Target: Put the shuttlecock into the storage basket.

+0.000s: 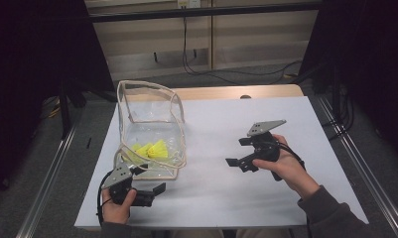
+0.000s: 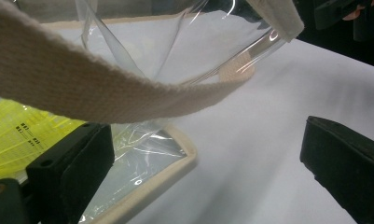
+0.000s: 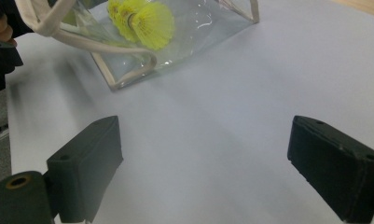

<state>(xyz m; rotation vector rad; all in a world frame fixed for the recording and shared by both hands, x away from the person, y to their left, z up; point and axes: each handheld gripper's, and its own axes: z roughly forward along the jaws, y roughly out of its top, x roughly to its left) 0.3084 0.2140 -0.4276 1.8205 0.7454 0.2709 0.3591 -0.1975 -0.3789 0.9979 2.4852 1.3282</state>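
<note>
Clear plastic bag [image 1: 152, 126] with beige webbing trim stands on the white table [image 1: 236, 198], left of centre, mouth open upward. Inside, at the bottom near its front edge: yellow shuttlecocks [image 1: 154, 149], lying on their sides; at least two distinct in the right gripper view [image 3: 142, 18], exact count unclear. Beige strap [image 2: 82, 88] of the bag droops across the left gripper view, just above and ahead of the jaws.

Left gripper [image 1: 149, 191]: at the bag's near corner, jaws wide apart, nothing between them; one jaw just beside the bag's trimmed base.

Right gripper [image 1: 238, 151]: well apart from the bag, over bare table, jaws wide, empty.
</note>
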